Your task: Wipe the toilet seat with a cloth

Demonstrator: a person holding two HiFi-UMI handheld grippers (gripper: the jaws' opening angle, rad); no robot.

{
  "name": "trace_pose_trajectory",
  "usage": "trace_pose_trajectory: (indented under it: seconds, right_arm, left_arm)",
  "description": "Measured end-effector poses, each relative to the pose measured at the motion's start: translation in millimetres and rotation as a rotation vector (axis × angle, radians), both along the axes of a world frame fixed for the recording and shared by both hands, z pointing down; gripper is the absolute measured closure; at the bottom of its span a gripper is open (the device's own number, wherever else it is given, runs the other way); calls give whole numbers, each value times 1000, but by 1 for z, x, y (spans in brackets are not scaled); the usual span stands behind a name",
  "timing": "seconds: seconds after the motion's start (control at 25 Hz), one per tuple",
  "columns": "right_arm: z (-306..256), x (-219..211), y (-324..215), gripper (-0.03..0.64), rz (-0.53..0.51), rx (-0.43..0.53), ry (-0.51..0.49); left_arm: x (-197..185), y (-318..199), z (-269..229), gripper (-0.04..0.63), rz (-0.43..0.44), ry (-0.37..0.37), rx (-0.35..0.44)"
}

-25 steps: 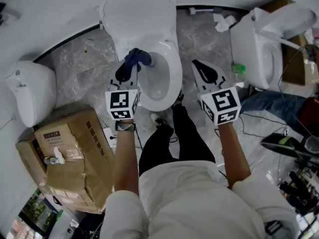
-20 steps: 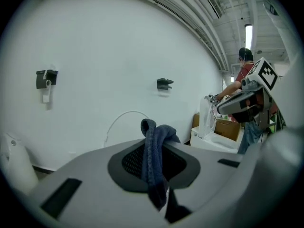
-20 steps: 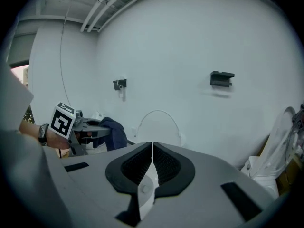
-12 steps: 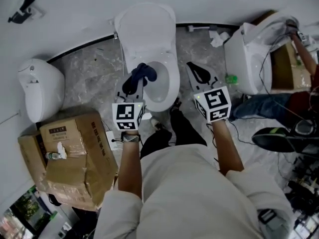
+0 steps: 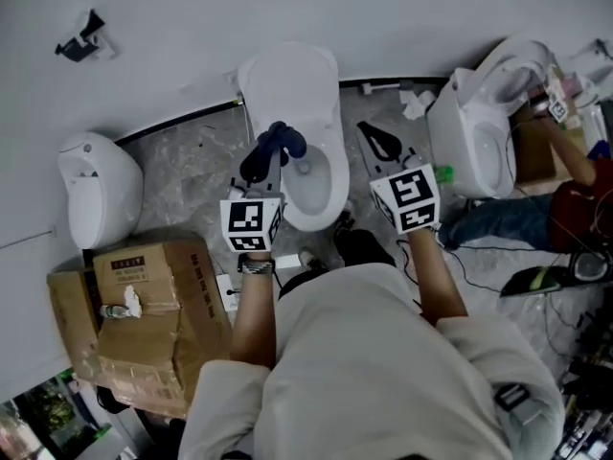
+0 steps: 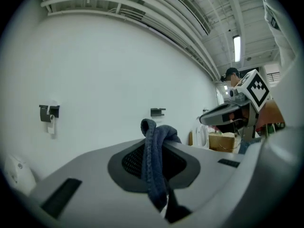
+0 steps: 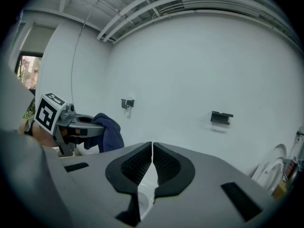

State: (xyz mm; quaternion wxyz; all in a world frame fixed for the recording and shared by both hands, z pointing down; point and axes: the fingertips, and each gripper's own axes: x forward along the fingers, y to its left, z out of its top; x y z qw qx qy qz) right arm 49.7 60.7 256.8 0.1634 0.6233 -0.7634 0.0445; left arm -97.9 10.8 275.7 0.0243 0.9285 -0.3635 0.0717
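My left gripper (image 5: 269,165) reaches out ahead of me, its jaws clamped on a dark blue cloth (image 5: 274,144) that bunches over their tips and hangs down between them. My right gripper (image 5: 375,137) is held about level with it and well apart, jaws pressed together with nothing between them. Both marker cubes face up at me, left (image 5: 251,223) and right (image 5: 414,197). My bare left forearm (image 5: 251,314) runs almost straight ahead, a band (image 5: 256,267) at the wrist. My bare right forearm (image 5: 437,278) angles slightly inward.
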Motion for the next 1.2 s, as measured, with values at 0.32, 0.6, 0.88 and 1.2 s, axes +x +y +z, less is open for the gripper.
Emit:
trace_pose_trajectory:
  seconds: [0.32, 0.6, 0.88, 1.2]
  right_arm:
    - [-76, -16, 9, 584, -31, 147, 30]
    - [-136, -22, 18, 584, -41, 272, 26]
    - [-150, -24, 27, 589, -40, 281, 42]
    - [-142, -19, 34, 589, -16, 270, 40]
  left_arm:
    - [-18, 13, -86, 557, -24, 40, 163]
    - [-24, 26, -147, 557, -5, 77, 274]
    - [-22, 36, -170, 557, 7, 101, 314]
    - [-12, 45, -166, 556, 42, 110, 308]
